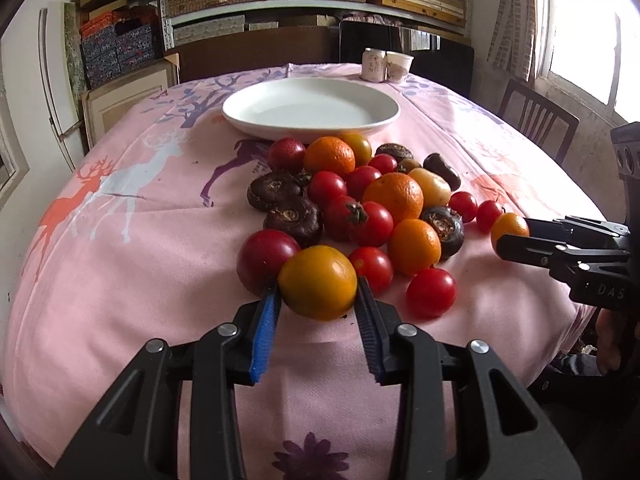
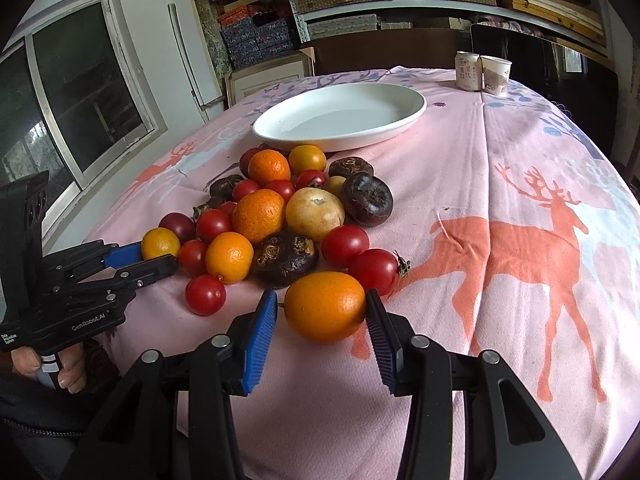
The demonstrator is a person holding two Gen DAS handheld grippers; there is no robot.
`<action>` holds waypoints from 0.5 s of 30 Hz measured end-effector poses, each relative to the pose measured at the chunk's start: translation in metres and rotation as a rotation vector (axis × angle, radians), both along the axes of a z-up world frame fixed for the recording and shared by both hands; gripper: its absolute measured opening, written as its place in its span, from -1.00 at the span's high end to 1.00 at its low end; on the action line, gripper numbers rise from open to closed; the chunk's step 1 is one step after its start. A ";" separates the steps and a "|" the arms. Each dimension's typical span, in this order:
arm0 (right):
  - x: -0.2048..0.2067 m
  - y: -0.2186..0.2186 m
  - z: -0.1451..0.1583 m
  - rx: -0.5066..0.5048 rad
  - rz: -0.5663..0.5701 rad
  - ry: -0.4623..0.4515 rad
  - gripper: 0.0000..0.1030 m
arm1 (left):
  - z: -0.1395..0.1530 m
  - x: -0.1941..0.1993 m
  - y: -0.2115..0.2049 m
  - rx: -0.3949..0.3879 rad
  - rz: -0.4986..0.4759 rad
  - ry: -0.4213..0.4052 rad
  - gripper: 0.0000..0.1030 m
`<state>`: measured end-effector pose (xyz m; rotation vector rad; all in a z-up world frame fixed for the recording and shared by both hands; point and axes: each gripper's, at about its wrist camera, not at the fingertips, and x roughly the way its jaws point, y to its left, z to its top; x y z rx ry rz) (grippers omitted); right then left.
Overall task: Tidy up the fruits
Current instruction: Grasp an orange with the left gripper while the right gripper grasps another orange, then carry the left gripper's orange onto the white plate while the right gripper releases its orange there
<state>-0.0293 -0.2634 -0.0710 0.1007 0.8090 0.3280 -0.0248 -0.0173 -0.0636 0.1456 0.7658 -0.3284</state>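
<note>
A pile of fruit [image 1: 360, 200] lies on the pink deer-print tablecloth [image 1: 140, 260]: red tomatoes, small oranges, dark brown water chestnuts. My left gripper [image 1: 317, 284] is shut on a yellow-orange tomato [image 1: 318, 264] at the pile's near edge, its blue pads against both sides. My right gripper [image 2: 321, 296] is shut on a small orange fruit [image 2: 324, 306] at the pile's near right. Each gripper shows in the other view: the left gripper [image 2: 158, 256] with its yellow tomato [image 2: 160, 242], the right gripper [image 1: 514, 234] with its orange fruit [image 1: 510, 228]. An empty white plate [image 1: 310, 130] sits just behind the pile.
A drink can [image 2: 468, 72] and a paper cup [image 2: 496, 76] stand at the table's far edge. A wooden chair [image 1: 536, 120] is at the right side. Shelves of boxes fill the back wall. A hand [image 2: 60, 368] holds the left gripper's handle.
</note>
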 end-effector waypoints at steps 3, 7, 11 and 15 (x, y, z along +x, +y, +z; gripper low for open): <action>0.000 -0.003 0.006 0.020 0.006 -0.022 0.11 | 0.012 -0.002 0.002 -0.007 0.001 -0.040 0.29; 0.009 -0.008 0.021 0.040 0.001 -0.053 0.11 | 0.019 0.012 0.004 -0.022 0.012 -0.035 0.29; 0.033 -0.010 0.043 0.032 -0.016 -0.099 0.11 | 0.029 0.039 0.000 -0.046 0.003 -0.025 0.29; 0.074 -0.008 0.061 0.045 -0.020 -0.106 0.11 | 0.042 0.082 -0.011 -0.068 -0.011 -0.016 0.29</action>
